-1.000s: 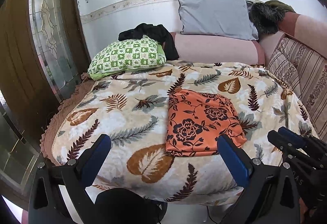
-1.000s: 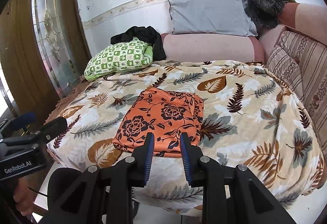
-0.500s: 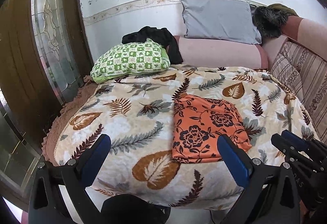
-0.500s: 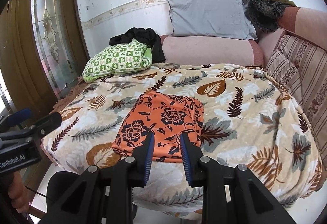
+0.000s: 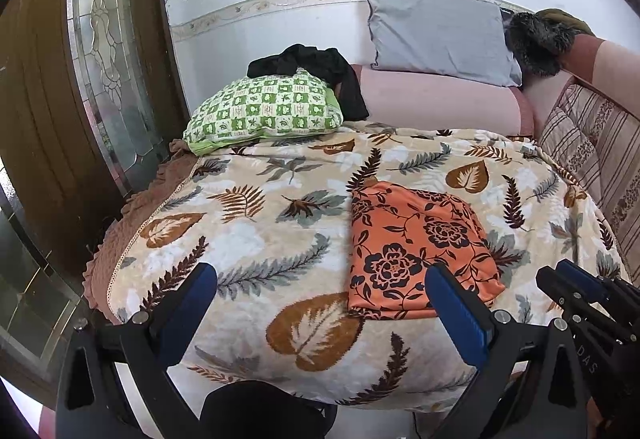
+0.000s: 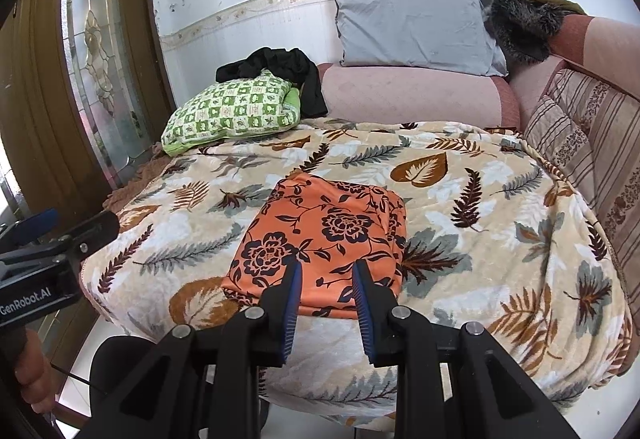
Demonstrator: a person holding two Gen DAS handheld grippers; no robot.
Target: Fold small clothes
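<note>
Leaf-print blanket [image 5: 256, 223] covers the whole bed or sofa surface, all tan with brown and grey leaves, and pretty much everything sits on it. Both grippers hang off the near edge of it, over the floor, touching nothing.

Left gripper [image 5: 320, 287] has its blue fingers [image 5: 188, 303] spread really wide, nothing between them. Folded orange floral cloth [image 5: 416, 247] lies flat on the blanket just ahead of it and off to the right, so the right-hand finger overlaps the cloth's near corner in the left wrist view. Can't tell any contact there, looks like it's just in front of it.

Right gripper [image 6: 326, 279] has a narrow gap between its pads, not pressed together, and it's holding nothing. The orange floral cloth [image 6: 324, 235] is straight ahead of it, near edge just past the fingertips, a neat squarish fold sitting close to the blanket's front edge.

Further ahead of both, at the back of the blanket: a green checked pillow [image 6: 236, 111] off to the left with some black clothing [image 6: 288, 67] dumped behind it, a pink bolster [image 6: 412, 95] along the wall, and a grey cushion [image 6: 412, 27] leaning on top of that. Striped sofa back [image 6: 592, 175] runs along the right side. Wooden door with a glass panel [image 5: 108, 55] is way off to the left.

From the right wrist camera you can see the left gripper [image 6: 52, 235] poking in at the left edge.
</note>
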